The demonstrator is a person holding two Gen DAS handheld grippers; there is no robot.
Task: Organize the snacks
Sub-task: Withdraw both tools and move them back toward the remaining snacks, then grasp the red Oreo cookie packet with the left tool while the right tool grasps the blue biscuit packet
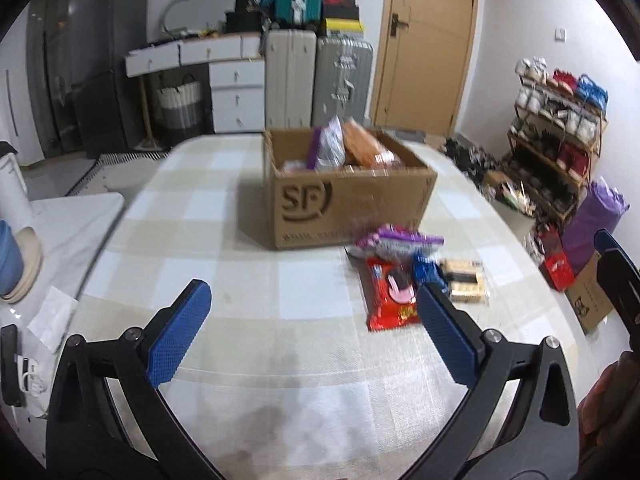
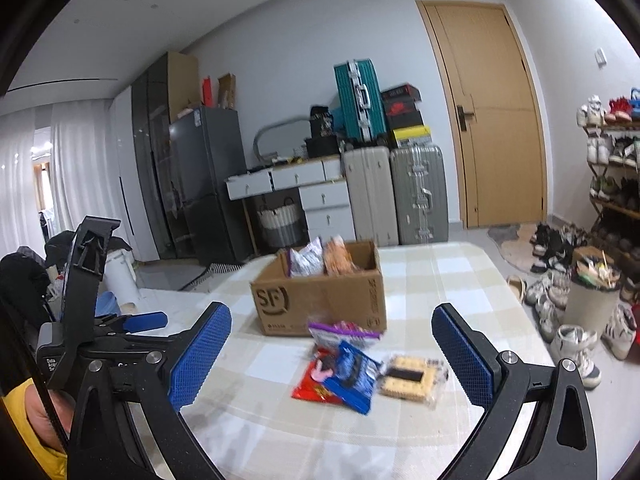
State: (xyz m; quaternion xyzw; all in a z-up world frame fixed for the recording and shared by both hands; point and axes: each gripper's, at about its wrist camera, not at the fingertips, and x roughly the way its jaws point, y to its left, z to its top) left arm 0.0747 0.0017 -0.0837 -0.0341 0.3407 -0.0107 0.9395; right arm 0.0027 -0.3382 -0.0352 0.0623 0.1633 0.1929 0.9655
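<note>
both claws, left claw [image 1: 314, 330] and right claw [image 2: 332, 354], gape wide and empty; the packets [image 2: 344, 376] at frame centre need lifting into the box [image 2: 320, 296], red packet [image 1: 390, 298] first, i'd say.

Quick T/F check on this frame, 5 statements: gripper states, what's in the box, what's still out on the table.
1. Both grippers, left gripper and right gripper, are open and hold nothing. True.
2. The brown cardboard box with the SF mark is empty. False: at least two packets stand in it, a purple-and-white bag and an orange bag.
3. The red snack packet lies on the checked tablecloth outside the box. True.
4. The clear pack of square biscuits lies on top of the red packet. False: it lies beside it on the cloth; the blue packet is the one overlapping the red.
5. The box's flaps are shut. False: its top is open.
</note>
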